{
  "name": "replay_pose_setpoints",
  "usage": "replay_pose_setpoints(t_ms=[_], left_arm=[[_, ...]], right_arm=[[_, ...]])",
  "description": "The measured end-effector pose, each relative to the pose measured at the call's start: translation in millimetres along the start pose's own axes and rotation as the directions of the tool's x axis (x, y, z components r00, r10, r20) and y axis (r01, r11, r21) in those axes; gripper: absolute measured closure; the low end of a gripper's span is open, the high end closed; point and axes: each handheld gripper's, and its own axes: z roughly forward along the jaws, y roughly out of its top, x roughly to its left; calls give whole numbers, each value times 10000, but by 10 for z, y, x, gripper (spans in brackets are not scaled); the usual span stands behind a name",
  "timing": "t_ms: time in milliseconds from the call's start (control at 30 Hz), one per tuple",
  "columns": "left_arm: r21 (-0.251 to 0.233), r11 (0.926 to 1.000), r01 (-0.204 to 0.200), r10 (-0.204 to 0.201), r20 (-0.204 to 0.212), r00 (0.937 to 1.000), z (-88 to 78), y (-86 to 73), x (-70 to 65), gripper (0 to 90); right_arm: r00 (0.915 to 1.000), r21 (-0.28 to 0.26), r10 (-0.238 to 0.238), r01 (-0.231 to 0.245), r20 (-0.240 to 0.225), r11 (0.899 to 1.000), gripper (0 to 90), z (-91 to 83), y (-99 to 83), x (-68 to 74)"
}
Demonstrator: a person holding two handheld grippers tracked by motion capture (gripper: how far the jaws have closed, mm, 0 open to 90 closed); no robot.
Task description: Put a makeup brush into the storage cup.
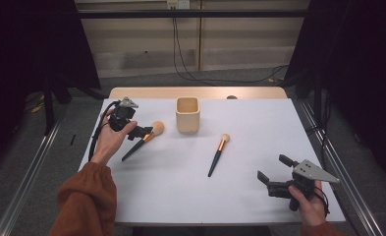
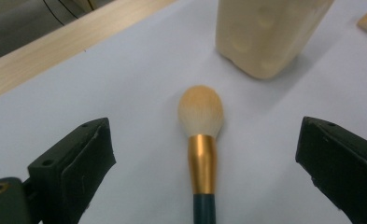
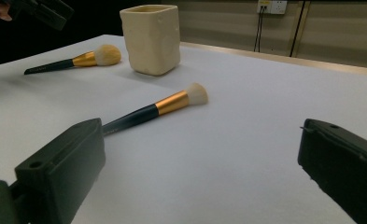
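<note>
Over the table's left side, the left gripper (image 1: 142, 132) hung with jaws spread wide around the large brush (image 2: 202, 154), which lay flat beside the cream cup (image 1: 187, 114); a grip on the gold ferrule looked wisest. That cup appeared empty. Nearer, the right gripper (image 1: 271, 169) stood open, the small brush (image 3: 158, 109) lying ahead of it

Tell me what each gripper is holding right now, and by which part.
Nothing is held. The left gripper hangs open over the larger brush, jaws wide on either side, not touching. The right gripper is open above the table, short of the smaller brush.
</note>
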Motion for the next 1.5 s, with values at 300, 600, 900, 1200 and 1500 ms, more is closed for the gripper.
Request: replay_pose_setpoints(t_ms=[300,600,900,1200,1500], left_arm=[[1323,9910,-190,129,464,9988,99,45,69,51],[2550,9668,-190,-19,815,9967,268,36,64,52],[3695,9285,-371,10,973,9952,487,41,84,45],[4145,9090,-436,17,1010,9949,586,1,114,117],[4333,9003,-408,-138,1221,9924,669,52,106,230]], right_arm=[[10000,-6,11,-11,-56,10000,6,1,0,2],[10000,24,23,-23,-63,10000,6,6,-1,2],[9999,127,1,1,-161,9999,6,12,-6,8],[9998,151,-33,36,-197,9999,6,16,-8,12],[9998,172,-90,93,-186,9998,6,19,-10,14]])
